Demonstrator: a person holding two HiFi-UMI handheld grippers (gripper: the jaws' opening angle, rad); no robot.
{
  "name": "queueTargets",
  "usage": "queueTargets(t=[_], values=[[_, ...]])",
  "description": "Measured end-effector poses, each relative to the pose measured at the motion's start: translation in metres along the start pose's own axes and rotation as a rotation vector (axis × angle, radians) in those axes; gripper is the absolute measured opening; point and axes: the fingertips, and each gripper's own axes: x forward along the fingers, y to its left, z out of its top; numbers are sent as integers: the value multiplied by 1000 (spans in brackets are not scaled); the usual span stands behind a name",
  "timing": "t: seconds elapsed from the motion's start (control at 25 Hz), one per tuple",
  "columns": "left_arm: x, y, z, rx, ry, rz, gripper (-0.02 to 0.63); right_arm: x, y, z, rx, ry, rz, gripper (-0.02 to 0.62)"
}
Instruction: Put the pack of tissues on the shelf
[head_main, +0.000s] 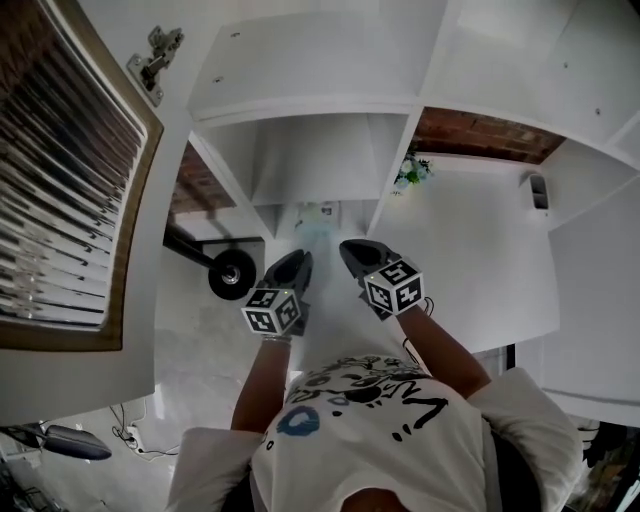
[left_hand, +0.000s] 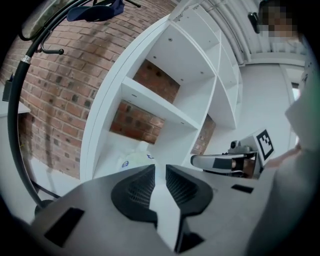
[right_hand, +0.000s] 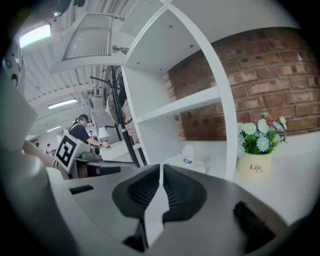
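Low in the frame, the left gripper (left_hand: 160, 172) stands slightly parted, empty; the right gripper (right_hand: 161, 172) is closed on nothing; beyond, mid-frame, the pack of tissues (right_hand: 188, 161) already sits inside the shelf (right_hand: 185, 105); best to draw both straight back without brushing it.

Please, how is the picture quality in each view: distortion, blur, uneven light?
Head view: wide-angle bending curves the white shelf unit; the white pack of tissues is washed out against it. Left gripper view: its boards bow, and dark corners ring the picture. Right gripper view: the red brick wall is sharp, and a bright ceiling lamp glares at upper left.
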Motion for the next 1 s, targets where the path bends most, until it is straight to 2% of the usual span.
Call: queueTargets(t=[0.24,0.56,0.68,0.84,1.0], values=[[-19,-30,-2,12,-7,-62,37,-25,19,1,-4,-10,25,31],[-43,-64,5,58,-22,-125,23,-55,45,6,-16,-34,56,31],[-53,-79,10,98,-26,-144,23,-70,54,11,-16,-52,64,31],[-65,-95,6,205,-3,-130,23,-88,60,14,-48,-66,32,29],[-78,-108,3,209,-22,-132,20,-102,68,11,-37,-66,30,28]])
